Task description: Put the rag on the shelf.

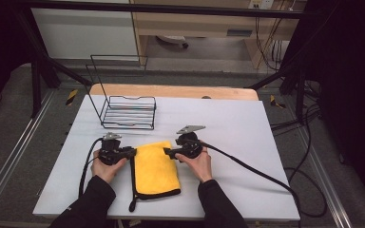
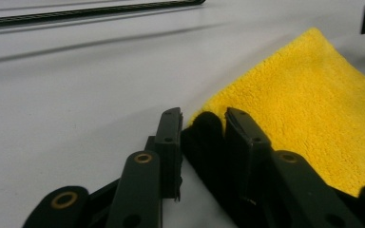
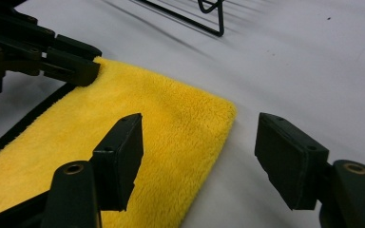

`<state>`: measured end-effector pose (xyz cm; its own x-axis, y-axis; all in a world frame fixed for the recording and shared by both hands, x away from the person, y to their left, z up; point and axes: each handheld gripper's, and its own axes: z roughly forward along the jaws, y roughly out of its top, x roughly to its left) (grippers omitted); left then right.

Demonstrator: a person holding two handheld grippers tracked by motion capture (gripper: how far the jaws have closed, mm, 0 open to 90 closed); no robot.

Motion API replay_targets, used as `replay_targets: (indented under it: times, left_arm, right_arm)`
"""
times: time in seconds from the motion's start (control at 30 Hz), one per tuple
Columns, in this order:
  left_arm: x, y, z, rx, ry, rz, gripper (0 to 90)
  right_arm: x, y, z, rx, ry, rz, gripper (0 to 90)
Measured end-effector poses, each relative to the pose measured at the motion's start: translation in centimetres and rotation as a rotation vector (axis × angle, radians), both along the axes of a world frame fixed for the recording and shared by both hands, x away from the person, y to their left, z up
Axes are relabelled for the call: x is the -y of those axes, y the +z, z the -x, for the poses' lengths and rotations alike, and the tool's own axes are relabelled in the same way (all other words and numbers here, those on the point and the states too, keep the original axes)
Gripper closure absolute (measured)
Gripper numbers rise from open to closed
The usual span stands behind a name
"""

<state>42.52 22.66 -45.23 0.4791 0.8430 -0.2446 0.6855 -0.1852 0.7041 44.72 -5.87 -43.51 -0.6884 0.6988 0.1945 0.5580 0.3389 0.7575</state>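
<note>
1. The folded yellow cloth [image 1: 156, 168] lies at lower centre of the high view on the white table [image 1: 237, 128], below the wire rack [image 1: 127, 112].
2. The left gripper [image 2: 200, 124] pinches the cloth's black-edged corner.
3. The right gripper [image 3: 199, 156] stands spread above the cloth's other top corner, holding nothing.

Floor [image 1: 9, 128]: grey, cables trailing at right
Counter [image 1: 228, 123]: white top, wooden far edge
Back: pale wooden cabinet [image 1: 195, 21], black frame [image 1: 171, 9]
</note>
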Motion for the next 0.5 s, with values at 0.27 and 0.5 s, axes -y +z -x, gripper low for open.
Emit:
replay_targets:
  times: [0.27, 0.5]
  left_arm:
    - [0.1, 0.0, 0.1, 0.004, -0.016, -0.005, 74.8]
    - [0.4, -0.1, 0.3, 0.032, -0.018, -0.029, 74.1]
  right_arm:
    - [-1.1, -1.1, -1.8, -0.031, -0.021, 0.041, 55.6]
    - [-1.1, -1.6, -2.2, -0.083, -0.011, 0.034, 64.4]
